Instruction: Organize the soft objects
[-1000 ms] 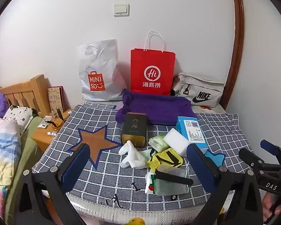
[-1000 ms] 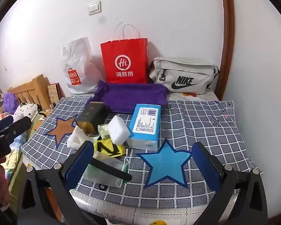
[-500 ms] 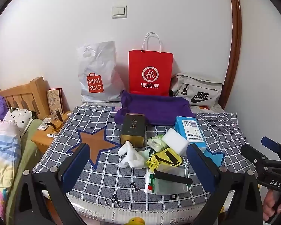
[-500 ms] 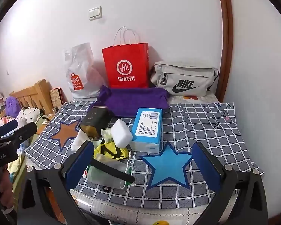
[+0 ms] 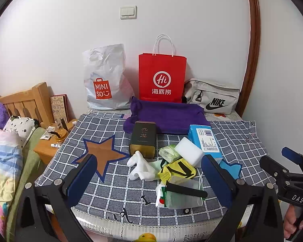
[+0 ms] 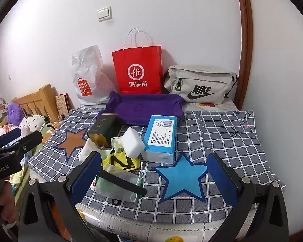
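On a checked-cloth surface, a white cloth, dark tin, yellow pouch, white sponge and blue tissue pack cluster before a purple towel. The left gripper and right gripper hover with jaws spread wide, both empty.

Both wrist cameras look from beyond the near edge of the bench, facing the far wall. The left view sits toward the near left corner, the right view toward the near right. Both share the red bag.
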Motion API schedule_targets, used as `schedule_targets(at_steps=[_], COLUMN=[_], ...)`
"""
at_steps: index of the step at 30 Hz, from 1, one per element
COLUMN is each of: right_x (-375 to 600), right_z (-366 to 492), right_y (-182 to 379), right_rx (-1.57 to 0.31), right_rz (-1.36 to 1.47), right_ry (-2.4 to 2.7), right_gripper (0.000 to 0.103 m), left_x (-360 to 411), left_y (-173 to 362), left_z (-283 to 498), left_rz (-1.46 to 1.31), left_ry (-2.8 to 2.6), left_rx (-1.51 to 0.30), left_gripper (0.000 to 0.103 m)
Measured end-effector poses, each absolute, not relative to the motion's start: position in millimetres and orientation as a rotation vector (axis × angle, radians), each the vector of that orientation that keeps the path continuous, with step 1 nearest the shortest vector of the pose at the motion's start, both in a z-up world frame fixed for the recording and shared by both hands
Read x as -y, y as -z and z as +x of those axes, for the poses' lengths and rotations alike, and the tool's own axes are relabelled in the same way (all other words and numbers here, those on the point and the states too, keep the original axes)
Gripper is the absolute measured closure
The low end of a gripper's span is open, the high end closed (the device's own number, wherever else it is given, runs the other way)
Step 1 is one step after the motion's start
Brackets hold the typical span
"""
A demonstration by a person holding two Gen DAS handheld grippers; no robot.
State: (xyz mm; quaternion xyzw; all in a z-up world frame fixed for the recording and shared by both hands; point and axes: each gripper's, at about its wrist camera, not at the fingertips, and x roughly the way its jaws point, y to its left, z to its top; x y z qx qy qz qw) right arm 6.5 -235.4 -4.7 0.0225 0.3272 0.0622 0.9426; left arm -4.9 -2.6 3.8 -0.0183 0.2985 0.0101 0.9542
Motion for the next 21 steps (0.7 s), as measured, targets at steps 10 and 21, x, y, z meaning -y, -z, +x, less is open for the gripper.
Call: schedule_targets(at_steps=[10, 21], right_x=[234.8, 236.8], right_z=[5.0, 4.4], right_y=[2.5, 1.8], right_rx=[-0.667, -0.666], right_rz=[0.046, 0.059], right_ry=[-0.130, -0.126], right_gripper=[0.000, 0.000], left_x=[3.3, 3.9], left_y=[-7.2, -7.3], left_z=[-8.8, -9.2], left_rz=[-0.037, -0.037], left_ry=[-0.022, -0.022], left_rx=[-0.605, -0.605], left_gripper=[0.000, 0.000])
